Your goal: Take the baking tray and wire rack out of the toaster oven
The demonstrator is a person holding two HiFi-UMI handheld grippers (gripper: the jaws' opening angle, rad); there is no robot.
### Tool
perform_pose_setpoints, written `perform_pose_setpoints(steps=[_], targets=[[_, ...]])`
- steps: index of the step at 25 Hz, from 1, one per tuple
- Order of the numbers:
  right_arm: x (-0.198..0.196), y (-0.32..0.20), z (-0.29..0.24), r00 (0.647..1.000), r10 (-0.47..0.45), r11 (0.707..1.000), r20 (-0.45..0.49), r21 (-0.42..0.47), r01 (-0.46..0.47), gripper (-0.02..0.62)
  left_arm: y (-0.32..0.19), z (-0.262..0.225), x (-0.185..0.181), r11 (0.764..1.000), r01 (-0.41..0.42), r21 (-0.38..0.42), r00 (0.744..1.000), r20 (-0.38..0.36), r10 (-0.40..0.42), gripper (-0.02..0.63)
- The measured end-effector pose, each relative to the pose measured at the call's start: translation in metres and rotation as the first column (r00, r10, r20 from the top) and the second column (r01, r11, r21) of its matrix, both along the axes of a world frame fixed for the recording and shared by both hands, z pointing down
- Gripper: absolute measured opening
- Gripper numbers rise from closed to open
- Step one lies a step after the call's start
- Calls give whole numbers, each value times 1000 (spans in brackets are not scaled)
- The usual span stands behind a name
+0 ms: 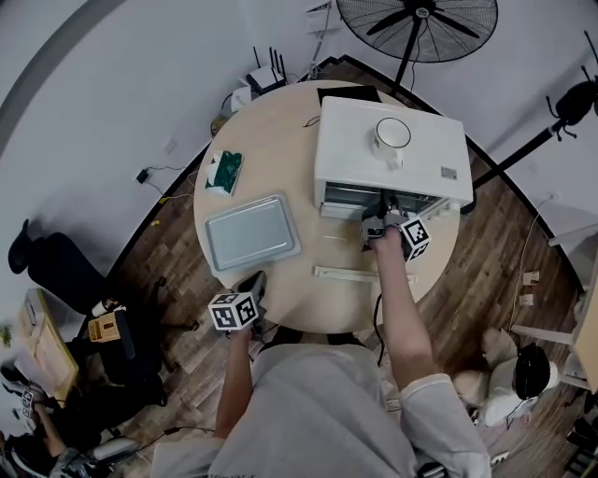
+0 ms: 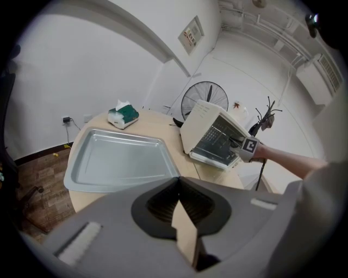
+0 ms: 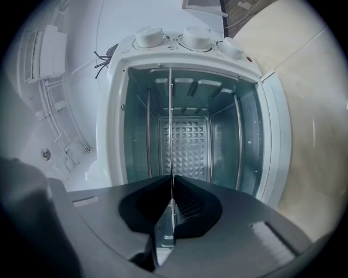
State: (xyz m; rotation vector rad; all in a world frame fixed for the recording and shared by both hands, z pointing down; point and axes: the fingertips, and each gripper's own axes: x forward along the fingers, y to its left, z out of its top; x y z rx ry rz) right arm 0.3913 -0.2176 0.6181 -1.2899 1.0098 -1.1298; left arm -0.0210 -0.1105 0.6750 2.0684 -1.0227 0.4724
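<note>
The white toaster oven (image 1: 392,154) stands open on the round table (image 1: 280,140). In the right gripper view its cavity (image 3: 190,136) is turned on its side, and the wire rack (image 3: 171,125) shows edge-on as a thin metal line running into the jaws. My right gripper (image 3: 171,182) is shut on the rack's front edge at the oven mouth (image 1: 376,224). The grey baking tray (image 1: 250,233) lies flat on the table, left of the oven (image 2: 209,136). My left gripper (image 1: 252,283) hovers at the table's near edge, just short of the tray (image 2: 117,163), its jaws (image 2: 178,182) shut on nothing.
The oven door (image 1: 353,274) hangs open flat toward me. A white cup (image 1: 392,135) sits on top of the oven. A green tissue pack (image 1: 224,171) lies at the table's left. A floor fan (image 1: 416,23) and a router (image 1: 266,79) stand behind the table.
</note>
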Motion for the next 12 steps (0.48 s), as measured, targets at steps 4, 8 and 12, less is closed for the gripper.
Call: perform_pose_setpoints(steps=[4, 8, 12], targets=[[-5, 10, -2, 1000, -4, 1000, -1, 5, 4, 14, -3, 1, 4, 1000, -25, -3, 1000, -11, 25, 55], [-9, 20, -4, 1000, 6, 1000, -3, 13, -6, 14, -4, 1, 11, 999, -53, -3, 998, -18, 53, 55], [-14, 30, -6, 1000, 7, 1000, -7, 16, -7, 14, -2, 1, 16, 996, -84, -3, 996, -27, 84, 55]])
